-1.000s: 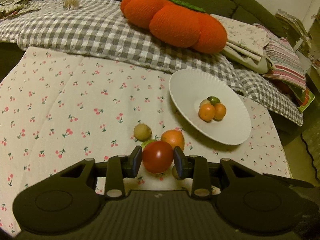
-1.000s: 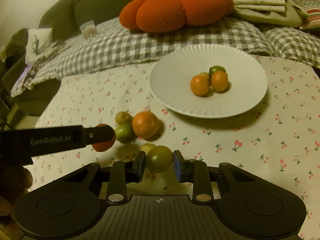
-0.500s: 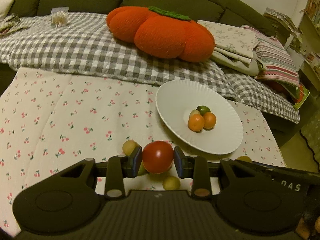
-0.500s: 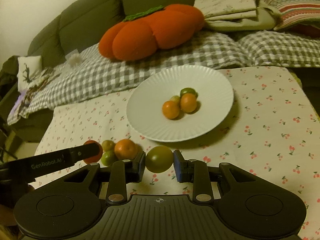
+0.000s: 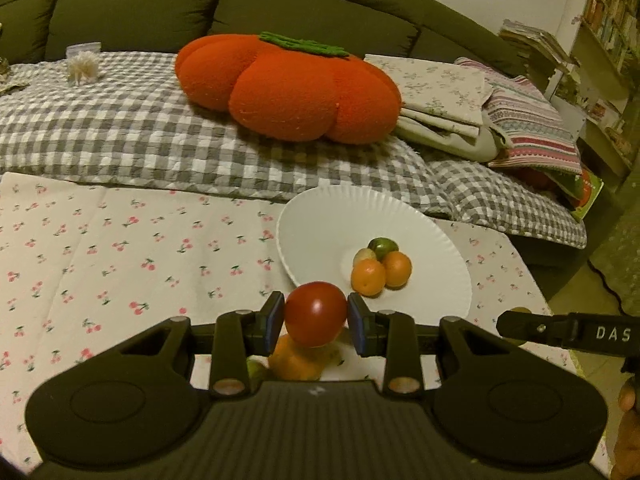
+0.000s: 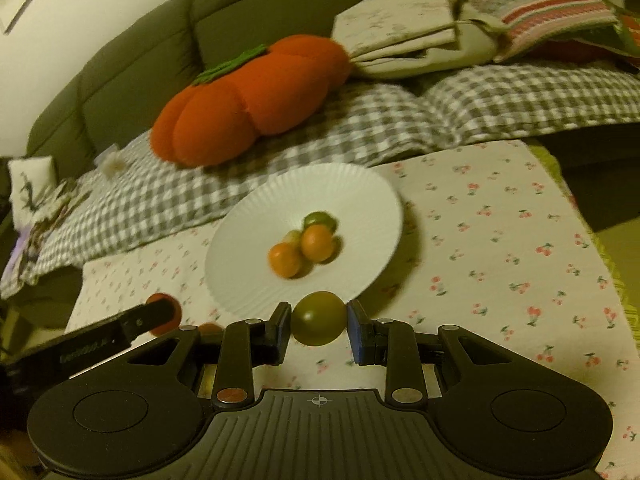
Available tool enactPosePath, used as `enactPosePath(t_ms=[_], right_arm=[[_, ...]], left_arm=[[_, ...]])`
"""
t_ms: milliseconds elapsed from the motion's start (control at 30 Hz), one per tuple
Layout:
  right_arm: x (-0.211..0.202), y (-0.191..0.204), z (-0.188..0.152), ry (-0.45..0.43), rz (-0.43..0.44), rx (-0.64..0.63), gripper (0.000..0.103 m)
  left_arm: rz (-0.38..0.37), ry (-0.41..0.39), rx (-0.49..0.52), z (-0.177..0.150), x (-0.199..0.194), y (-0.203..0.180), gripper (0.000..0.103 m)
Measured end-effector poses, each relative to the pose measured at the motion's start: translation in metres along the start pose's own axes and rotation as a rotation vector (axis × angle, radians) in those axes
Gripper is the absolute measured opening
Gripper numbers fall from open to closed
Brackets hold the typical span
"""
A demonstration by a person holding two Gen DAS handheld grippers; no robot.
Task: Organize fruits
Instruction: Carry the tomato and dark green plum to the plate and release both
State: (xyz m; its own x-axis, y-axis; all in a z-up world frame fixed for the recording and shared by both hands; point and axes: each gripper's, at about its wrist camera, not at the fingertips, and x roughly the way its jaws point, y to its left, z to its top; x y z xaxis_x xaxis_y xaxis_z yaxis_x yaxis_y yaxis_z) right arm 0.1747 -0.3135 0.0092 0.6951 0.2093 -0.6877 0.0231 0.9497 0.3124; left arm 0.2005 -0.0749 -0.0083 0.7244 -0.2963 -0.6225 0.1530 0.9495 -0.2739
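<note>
Glossy red tomato [image 5: 315, 313] (round) pinched in left tongs [image 5: 316, 322]; ribbed white plate [image 5: 320, 220] beyond.

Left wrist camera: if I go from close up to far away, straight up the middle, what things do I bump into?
Red tomato held in the left hand-held gripper → white plate with small fruits → checked blanket → orange pumpkin cushion → green sofa.
</note>
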Motion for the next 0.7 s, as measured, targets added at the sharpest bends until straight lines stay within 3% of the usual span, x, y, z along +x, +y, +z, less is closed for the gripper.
enactPosePath(t_ms=[300,700], right_arm=[[0.013,-0.011,0.012,-0.011,-0.011,0.026,0.028],[0.048,0.017,0.001,-0.022,-0.041,-0.157,0.028]], left_arm=[[-0.064,-0.011,0.031,0.007,0.02,-0.006,0.033],[-0.057,0.007,0.107,0.007,0.051,-0.015,0.033]])
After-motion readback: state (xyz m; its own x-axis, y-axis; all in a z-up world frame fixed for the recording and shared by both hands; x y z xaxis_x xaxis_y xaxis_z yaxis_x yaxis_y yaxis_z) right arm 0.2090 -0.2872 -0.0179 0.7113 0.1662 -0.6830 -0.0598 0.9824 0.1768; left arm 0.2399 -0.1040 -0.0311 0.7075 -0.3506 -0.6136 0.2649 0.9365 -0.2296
